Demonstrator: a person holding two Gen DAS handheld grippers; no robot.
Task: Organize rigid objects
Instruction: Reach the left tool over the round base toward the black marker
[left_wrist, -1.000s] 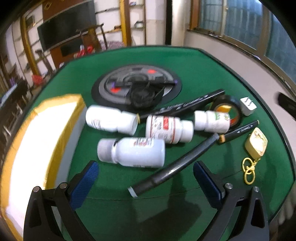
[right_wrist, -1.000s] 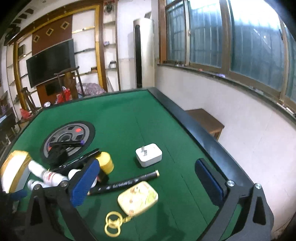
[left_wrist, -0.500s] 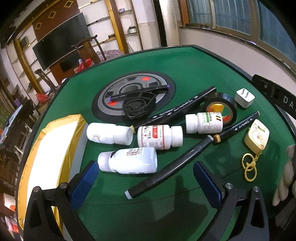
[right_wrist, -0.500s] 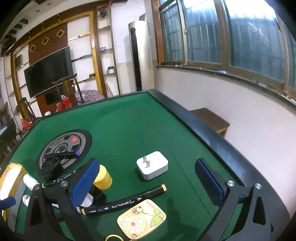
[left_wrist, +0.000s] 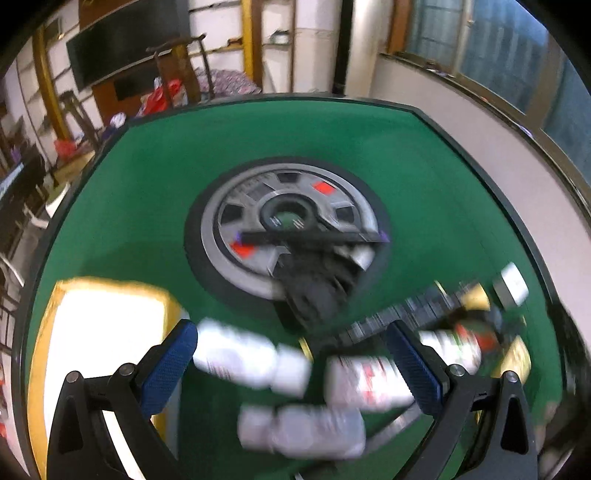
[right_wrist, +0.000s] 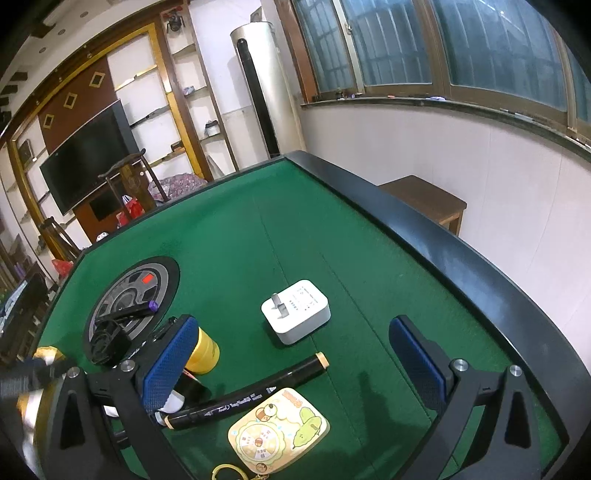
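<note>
The left wrist view is blurred by motion. My left gripper (left_wrist: 291, 354) is open and empty above three white pill bottles (left_wrist: 255, 360) lying on the green table (left_wrist: 147, 192). A black marker (left_wrist: 399, 317) lies beyond them. My right gripper (right_wrist: 291, 354) is open and empty over a white plug adapter (right_wrist: 295, 315), a black marker (right_wrist: 251, 395) and a yellow cartoon keychain tag (right_wrist: 279, 430). A yellow-cored tape roll (right_wrist: 203, 350) sits by the right gripper's left finger.
A grey weight plate (left_wrist: 288, 229) with a black marker and a black object on it lies mid-table; it also shows in the right wrist view (right_wrist: 129, 302). A white tray with a gold rim (left_wrist: 103, 354) is at the left. The table's black rim (right_wrist: 443, 258) runs along the right.
The left gripper has moved quickly forward and lower toward the bottles, blurring its view. The right gripper has come closer to the adapter, marker and keychain tag.
</note>
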